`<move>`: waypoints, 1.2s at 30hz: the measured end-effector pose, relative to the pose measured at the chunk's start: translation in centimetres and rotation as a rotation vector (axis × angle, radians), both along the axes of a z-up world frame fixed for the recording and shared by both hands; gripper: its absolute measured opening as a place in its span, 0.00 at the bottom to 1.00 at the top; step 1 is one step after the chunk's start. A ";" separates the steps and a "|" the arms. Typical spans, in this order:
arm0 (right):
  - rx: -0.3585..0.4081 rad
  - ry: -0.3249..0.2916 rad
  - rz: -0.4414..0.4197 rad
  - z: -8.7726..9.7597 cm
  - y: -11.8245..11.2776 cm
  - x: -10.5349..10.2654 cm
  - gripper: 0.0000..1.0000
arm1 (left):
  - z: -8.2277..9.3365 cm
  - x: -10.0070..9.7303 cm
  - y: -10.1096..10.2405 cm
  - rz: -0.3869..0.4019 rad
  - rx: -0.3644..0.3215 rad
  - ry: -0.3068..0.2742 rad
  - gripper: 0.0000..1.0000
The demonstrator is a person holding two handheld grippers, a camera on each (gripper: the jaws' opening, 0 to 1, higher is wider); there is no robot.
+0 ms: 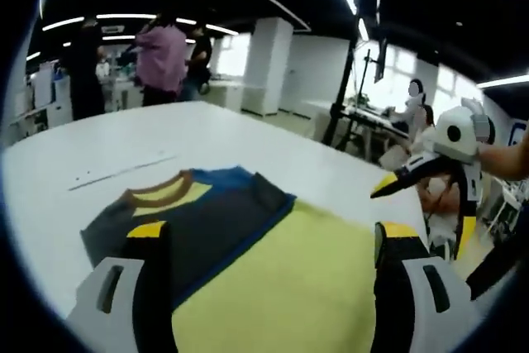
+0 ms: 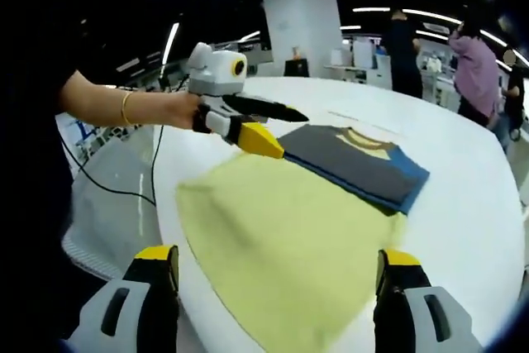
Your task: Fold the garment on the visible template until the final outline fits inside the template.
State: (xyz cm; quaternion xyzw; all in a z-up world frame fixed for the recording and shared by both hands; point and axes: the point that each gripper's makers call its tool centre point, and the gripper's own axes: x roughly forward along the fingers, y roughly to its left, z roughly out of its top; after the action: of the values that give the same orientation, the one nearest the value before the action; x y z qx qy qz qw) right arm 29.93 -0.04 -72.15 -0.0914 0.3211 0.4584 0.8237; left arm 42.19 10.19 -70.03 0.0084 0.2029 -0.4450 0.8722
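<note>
A garment (image 1: 289,279) lies flat on the white table (image 1: 207,130). It has a yellow body, a grey panel (image 1: 215,221) with blue trim and a tan collar (image 1: 161,192). My left gripper (image 1: 264,237) hovers over it, jaws wide apart and empty. The right gripper (image 1: 382,188), held by a hand, points in from the right near the table's edge. In the right gripper view the same garment (image 2: 281,229) spreads below my open right gripper (image 2: 277,255). There the left gripper (image 2: 291,134) hangs over the seam between the yellow body and the grey panel (image 2: 347,163). A faint thin line (image 1: 124,173) marks the table beyond the collar.
Several people (image 1: 161,55) stand behind the table's far side, near a white pillar (image 1: 264,64). A black stand (image 1: 343,88) rises beyond the right edge. A person's forearm (image 2: 124,109) reaches in from the left, with a cable (image 2: 107,179) on the floor below.
</note>
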 end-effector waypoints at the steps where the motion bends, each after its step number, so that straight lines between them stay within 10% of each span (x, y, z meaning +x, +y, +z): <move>1: -0.009 0.003 0.005 -0.1 -0.1 -0.1 0.99 | 0.0 -0.5 0.4 -0.001 0.007 0.001 0.99; 26: -0.171 0.044 0.038 -3.2 -2.1 -3.1 0.85 | -3.2 -12.6 8.4 -0.070 0.193 0.030 0.93; 36: -0.235 0.047 0.048 -4.9 -3.1 -4.3 0.70 | -6.1 -15.5 10.3 -0.039 0.237 0.096 0.74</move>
State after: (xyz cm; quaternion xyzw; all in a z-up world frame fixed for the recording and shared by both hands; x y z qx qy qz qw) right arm 25.60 -3.10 -77.05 -0.1842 0.3896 0.4391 0.7884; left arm 26.65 20.45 -76.15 0.0939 0.2955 -0.4347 0.8455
